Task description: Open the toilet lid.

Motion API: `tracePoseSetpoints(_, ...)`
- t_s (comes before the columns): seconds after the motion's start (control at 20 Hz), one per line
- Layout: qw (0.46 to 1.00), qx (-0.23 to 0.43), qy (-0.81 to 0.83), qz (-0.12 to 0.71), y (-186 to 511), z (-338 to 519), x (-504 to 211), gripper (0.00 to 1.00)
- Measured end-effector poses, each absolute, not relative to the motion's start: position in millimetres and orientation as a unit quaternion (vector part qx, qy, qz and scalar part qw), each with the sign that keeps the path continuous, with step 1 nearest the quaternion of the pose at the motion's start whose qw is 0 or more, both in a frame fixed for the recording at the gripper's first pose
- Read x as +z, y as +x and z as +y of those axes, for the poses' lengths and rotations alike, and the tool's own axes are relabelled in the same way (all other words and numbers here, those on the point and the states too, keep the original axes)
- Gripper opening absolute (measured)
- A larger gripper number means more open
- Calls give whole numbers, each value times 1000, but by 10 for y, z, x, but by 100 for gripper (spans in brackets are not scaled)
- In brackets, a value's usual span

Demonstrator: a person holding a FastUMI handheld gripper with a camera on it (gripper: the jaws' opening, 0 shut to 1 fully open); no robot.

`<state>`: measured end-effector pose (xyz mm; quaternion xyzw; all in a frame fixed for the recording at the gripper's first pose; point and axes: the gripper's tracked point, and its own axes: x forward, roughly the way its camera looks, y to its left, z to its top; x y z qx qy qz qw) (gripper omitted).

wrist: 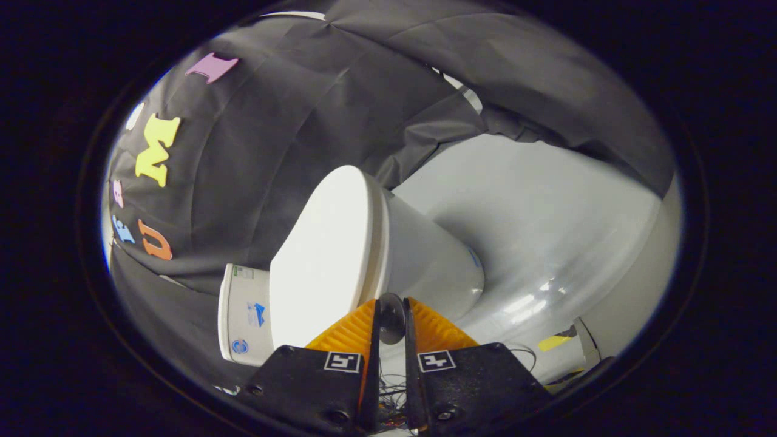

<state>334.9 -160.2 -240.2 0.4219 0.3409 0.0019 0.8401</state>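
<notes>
The white toilet appears tilted in the gripper view. Its lid (322, 261) lies flat and closed on the bowl (431, 261). The tank (243, 315) is at the lid's far end, against the black cloth. A small dark round tab (392, 317) sticks out from the lid's front rim. My gripper (392, 321) is at that rim with its two fingers drawn close together, one on each side of the tab and pressing on it. The fingertips (425, 325) hide the part of the rim beneath them.
A glossy white floor (546, 243) spreads out beyond the bowl. A strip of yellow tape (553, 343) and thin cables (522, 355) lie on it near the fingers. The black cloth wall (291, 121) hangs close behind the tank.
</notes>
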Motion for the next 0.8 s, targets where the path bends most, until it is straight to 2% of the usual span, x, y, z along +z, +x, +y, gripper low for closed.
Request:
tracePoseSetpoints(0.2,825,1,447,347,3353,-1573,-2369,16)
tracePoseSetpoints(0.45,847,11,404,346,3353,-1526,-2198,10)
tracePoseSetpoints(0.8,847,30,422,321,3337,-1483,-1862,8)
